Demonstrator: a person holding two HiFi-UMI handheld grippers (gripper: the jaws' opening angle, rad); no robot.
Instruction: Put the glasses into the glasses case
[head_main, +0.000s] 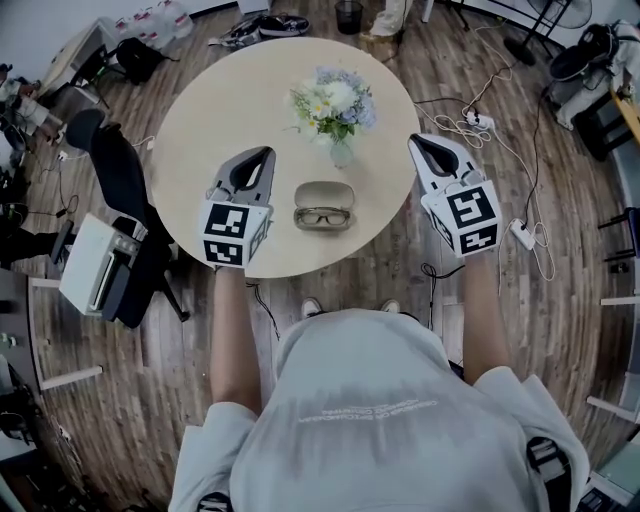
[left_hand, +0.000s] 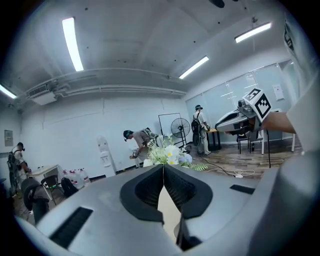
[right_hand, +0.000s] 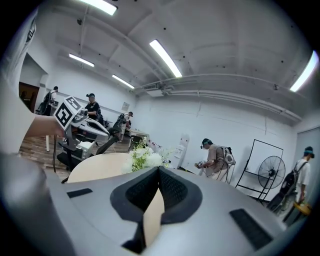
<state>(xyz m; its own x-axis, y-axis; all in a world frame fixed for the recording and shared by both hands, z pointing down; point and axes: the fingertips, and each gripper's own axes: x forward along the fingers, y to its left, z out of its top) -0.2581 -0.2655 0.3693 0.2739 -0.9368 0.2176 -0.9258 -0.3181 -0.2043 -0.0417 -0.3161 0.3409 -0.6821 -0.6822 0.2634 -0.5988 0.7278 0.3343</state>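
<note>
On the round bench (head_main: 200, 130), near its front edge, the glasses case (head_main: 323, 191) lies open. The glasses (head_main: 322, 216) sit at its near side, seemingly in the lower half. Just behind the case stands a vase of flowers (head_main: 335, 105). The left gripper (head_main: 266, 155) hangs just left of the case and the right gripper (head_main: 417, 143) farther off to its right. Each has its jaws pressed together with nothing between them.

In the head view the black-and-white marker cubes (head_main: 236, 232) hide the hands holding the grey left gripper (head_main: 267, 152) and right gripper (head_main: 414, 141). Whether the dark-rimmed glasses (head_main: 322, 216) lie inside the open beige oval case (head_main: 324, 192) or on the round pale table (head_main: 200, 130) against it is too small to tell
</note>
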